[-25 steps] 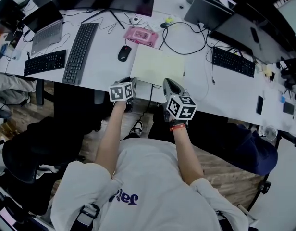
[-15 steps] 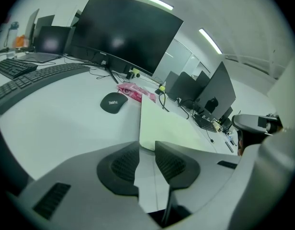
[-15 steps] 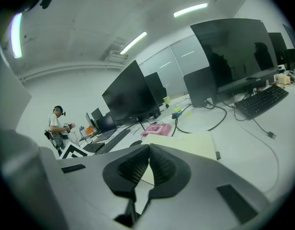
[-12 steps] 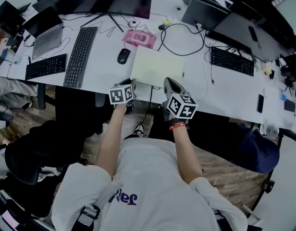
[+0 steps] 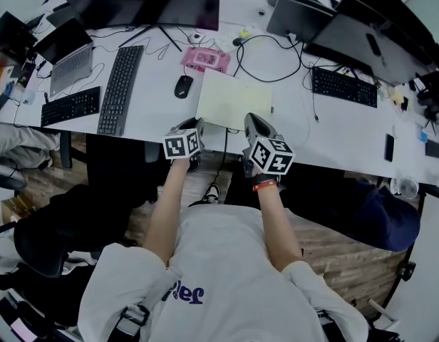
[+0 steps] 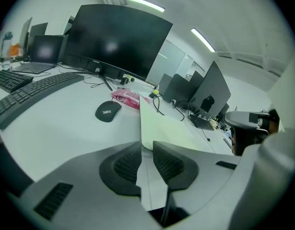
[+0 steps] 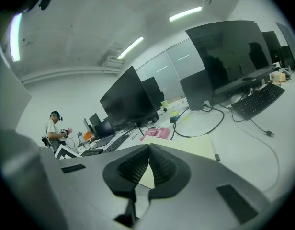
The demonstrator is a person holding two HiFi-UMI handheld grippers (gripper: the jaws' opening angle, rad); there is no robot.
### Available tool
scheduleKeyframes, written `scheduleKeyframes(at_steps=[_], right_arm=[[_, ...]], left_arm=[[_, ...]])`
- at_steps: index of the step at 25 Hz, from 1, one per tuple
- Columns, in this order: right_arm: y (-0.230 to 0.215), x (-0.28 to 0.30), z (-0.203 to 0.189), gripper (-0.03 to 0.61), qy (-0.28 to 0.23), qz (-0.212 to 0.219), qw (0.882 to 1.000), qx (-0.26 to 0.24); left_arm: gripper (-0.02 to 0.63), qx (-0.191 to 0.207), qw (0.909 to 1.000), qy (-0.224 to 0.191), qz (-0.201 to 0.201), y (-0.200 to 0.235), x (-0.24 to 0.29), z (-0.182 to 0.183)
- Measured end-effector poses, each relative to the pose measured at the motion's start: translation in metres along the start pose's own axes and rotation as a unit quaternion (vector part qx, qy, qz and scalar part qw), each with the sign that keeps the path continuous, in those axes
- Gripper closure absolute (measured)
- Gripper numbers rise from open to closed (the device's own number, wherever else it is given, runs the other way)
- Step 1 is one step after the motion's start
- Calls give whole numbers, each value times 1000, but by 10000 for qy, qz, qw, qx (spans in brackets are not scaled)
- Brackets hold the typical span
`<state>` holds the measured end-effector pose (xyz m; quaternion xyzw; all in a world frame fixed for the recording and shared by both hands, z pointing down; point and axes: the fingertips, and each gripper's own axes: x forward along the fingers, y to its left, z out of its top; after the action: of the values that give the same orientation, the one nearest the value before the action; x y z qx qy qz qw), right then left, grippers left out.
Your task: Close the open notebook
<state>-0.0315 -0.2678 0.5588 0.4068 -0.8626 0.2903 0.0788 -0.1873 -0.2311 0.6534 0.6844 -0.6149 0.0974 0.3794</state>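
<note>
The notebook [image 5: 234,100] lies flat on the white desk [image 5: 155,105], showing one pale yellow-green face; in the left gripper view the notebook [image 6: 162,126] runs away from the jaws. My left gripper [image 5: 193,127] is at its near left corner. Its jaws have just been closing, a narrow gap still shows between the pads, and nothing is in it [image 6: 147,146]. My right gripper [image 5: 251,121] hovers over the notebook's near edge, right of the left one. Its tips meet with nothing held [image 7: 148,148], and the notebook [image 7: 195,147] shows beyond them.
Left of the notebook is a black mouse [image 5: 182,85], behind it a pink packet [image 5: 203,58] and a looped black cable [image 5: 273,52]. Keyboards [image 5: 120,87] [image 5: 343,87], monitors and a laptop [image 5: 63,48] fill the desk. A person [image 7: 55,128] stands far off.
The head view has drifted slightly. Both grippers stay at the desk's front edge by the notebook, which lies as before.
</note>
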Motion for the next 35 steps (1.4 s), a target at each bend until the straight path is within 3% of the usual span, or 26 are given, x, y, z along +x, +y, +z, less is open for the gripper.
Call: scheduleKeyframes(at_steps=[35], right_arm=[[-14,-24,5,563,-158,-250,9995,70]], left_arm=[[568,557,9962,-279,-611,-70,-7,15]])
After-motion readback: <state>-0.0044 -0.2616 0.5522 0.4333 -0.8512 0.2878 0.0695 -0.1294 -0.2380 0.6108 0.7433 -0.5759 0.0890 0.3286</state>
